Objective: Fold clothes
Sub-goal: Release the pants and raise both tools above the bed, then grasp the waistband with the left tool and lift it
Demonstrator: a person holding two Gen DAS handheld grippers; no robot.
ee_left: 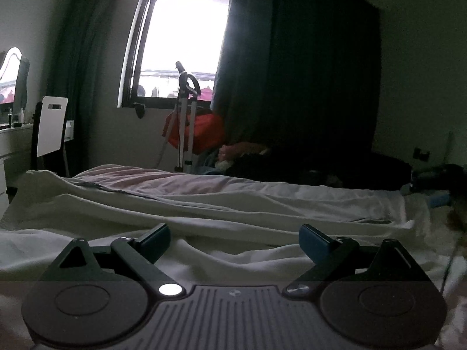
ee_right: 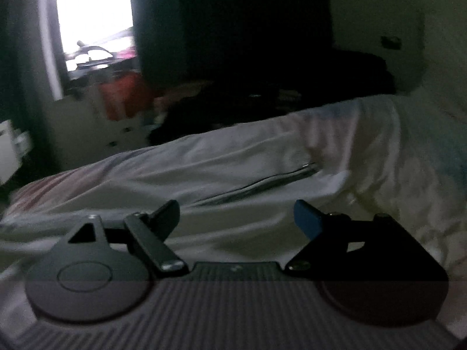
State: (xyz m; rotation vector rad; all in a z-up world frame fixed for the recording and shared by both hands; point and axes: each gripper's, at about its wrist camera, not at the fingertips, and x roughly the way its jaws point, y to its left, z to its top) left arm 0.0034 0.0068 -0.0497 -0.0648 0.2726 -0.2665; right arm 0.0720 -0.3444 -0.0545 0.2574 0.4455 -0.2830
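Observation:
A pale, whitish garment [ee_left: 204, 204] lies spread in long folds across the bed, with a dark seam or zip line along it. In the right wrist view the same garment [ee_right: 233, 163] shows a dark zip [ee_right: 262, 183] running across its middle. My left gripper [ee_left: 235, 240] hovers low over the cloth with its jaws wide apart and nothing between them. My right gripper [ee_right: 236, 218] is also open above the garment, empty; that view is blurred.
A pinkish sheet [ee_left: 151, 179] covers the far side of the bed. Behind it stand a window [ee_left: 181, 43], dark curtains [ee_left: 292, 73], a tripod [ee_left: 185, 122] with red cloth, a white chair [ee_left: 51, 129] and a dark pile of clothes [ee_left: 306, 166].

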